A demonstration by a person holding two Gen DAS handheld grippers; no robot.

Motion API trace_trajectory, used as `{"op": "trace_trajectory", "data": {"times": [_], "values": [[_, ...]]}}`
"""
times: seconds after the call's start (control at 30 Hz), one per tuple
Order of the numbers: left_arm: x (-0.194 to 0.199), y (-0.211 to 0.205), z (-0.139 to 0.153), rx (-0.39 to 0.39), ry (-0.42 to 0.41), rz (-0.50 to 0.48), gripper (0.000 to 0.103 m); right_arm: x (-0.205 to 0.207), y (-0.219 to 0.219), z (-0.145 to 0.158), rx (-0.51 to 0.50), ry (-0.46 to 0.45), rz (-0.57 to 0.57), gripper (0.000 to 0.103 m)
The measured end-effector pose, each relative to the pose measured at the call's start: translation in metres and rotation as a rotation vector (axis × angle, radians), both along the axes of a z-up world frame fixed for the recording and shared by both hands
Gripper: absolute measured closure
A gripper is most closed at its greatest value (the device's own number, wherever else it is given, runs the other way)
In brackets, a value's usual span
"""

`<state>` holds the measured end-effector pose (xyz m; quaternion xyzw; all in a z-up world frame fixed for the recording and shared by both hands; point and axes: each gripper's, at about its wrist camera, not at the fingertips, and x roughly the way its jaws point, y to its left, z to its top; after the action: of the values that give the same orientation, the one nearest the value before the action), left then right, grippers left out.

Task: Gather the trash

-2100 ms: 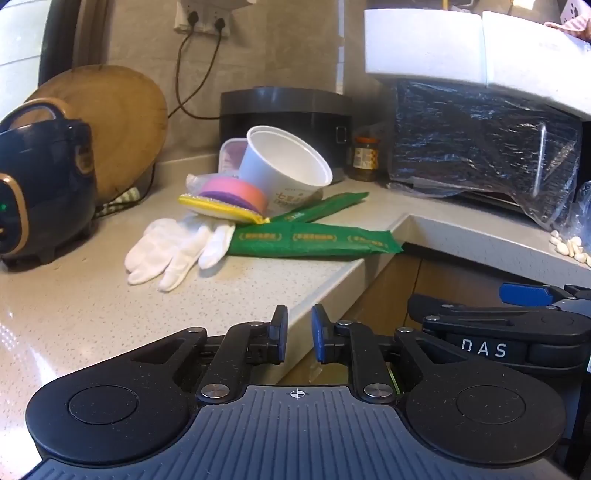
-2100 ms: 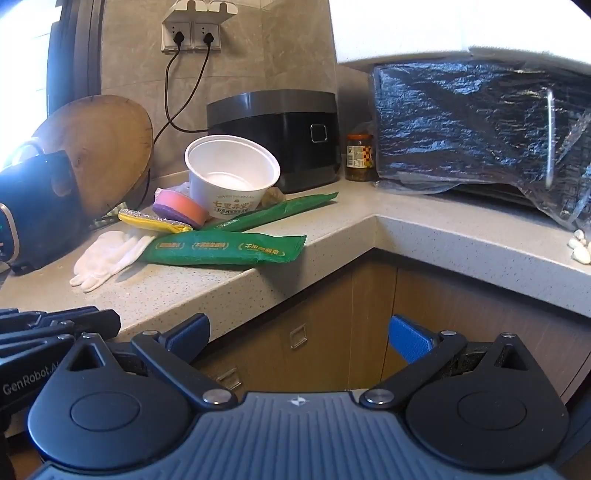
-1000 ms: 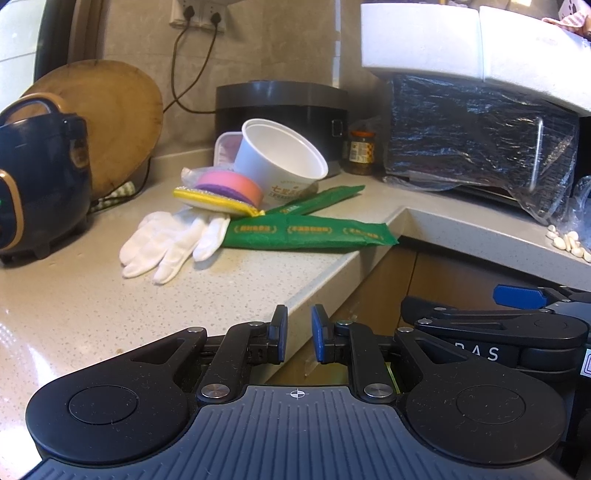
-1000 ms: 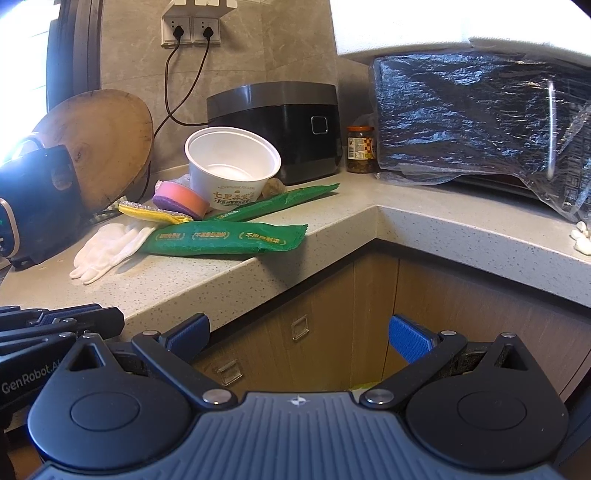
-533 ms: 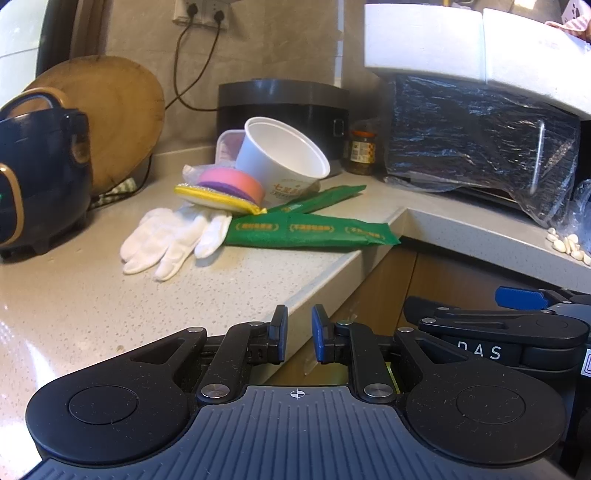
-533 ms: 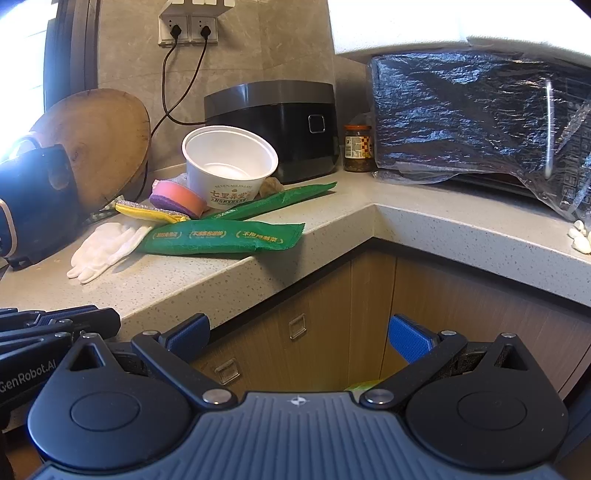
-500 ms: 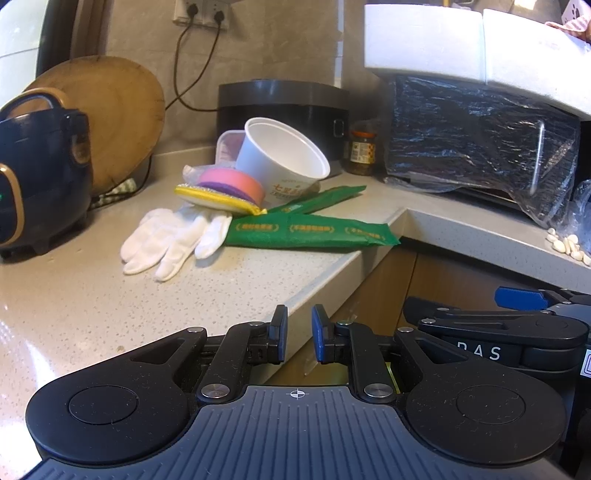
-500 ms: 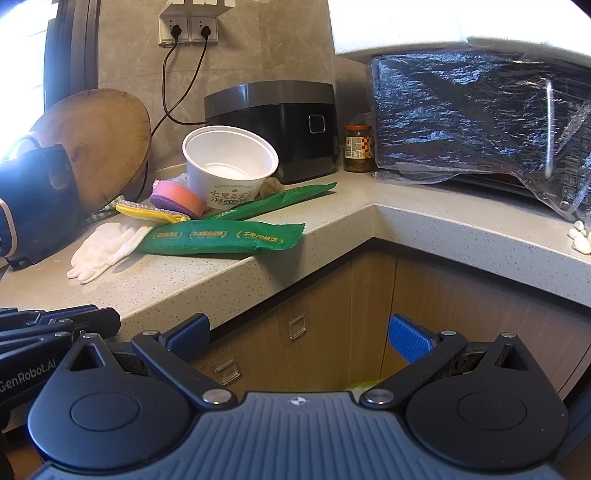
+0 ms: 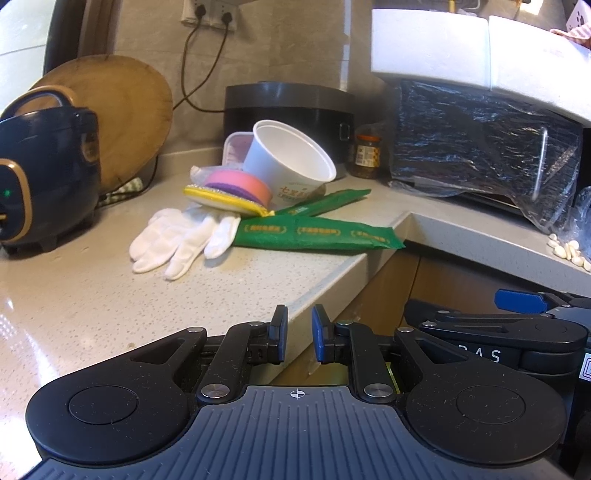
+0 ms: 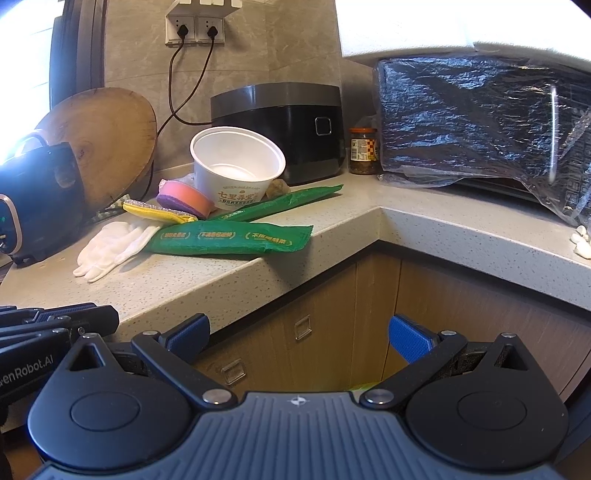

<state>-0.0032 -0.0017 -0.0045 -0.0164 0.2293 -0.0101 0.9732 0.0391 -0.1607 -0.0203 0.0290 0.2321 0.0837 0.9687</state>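
The left tool [image 9: 297, 334] has its jaws nearly together with nothing between them; the right tool [image 10: 299, 338] gapes wide and empty. Both hang off the table [image 9: 92, 295] edge, well apart from the trash: two green wrappers [image 9: 314, 234], a tilted white bowl [image 9: 291, 166], a white glove [image 9: 177, 240].

Daylight glare from left; sharp, fisheye-bent edges.

A home kitchen: speckled stone bench [image 10: 443, 229] on wood cabinets [image 10: 332, 325], rice cooker [image 10: 280, 125], round chopping board [image 10: 107, 136], wall sockets [image 10: 195, 29]
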Motion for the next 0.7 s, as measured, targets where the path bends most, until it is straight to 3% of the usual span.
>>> {"op": "trace_trajectory", "data": {"times": [0.43, 0.7], "values": [[-0.0003, 0.003, 0.0028, 0.001, -0.005, 0.016, 0.085, 0.0, 0.0028, 0.0028, -0.006, -0.009, 0.003, 0.0], [0.0084, 0.0063, 0.0051, 0.04, 0.027, 0.028, 0.085, 0.0085, 0.0031, 0.0018, -0.002, -0.033, 0.028, 0.0]]}}
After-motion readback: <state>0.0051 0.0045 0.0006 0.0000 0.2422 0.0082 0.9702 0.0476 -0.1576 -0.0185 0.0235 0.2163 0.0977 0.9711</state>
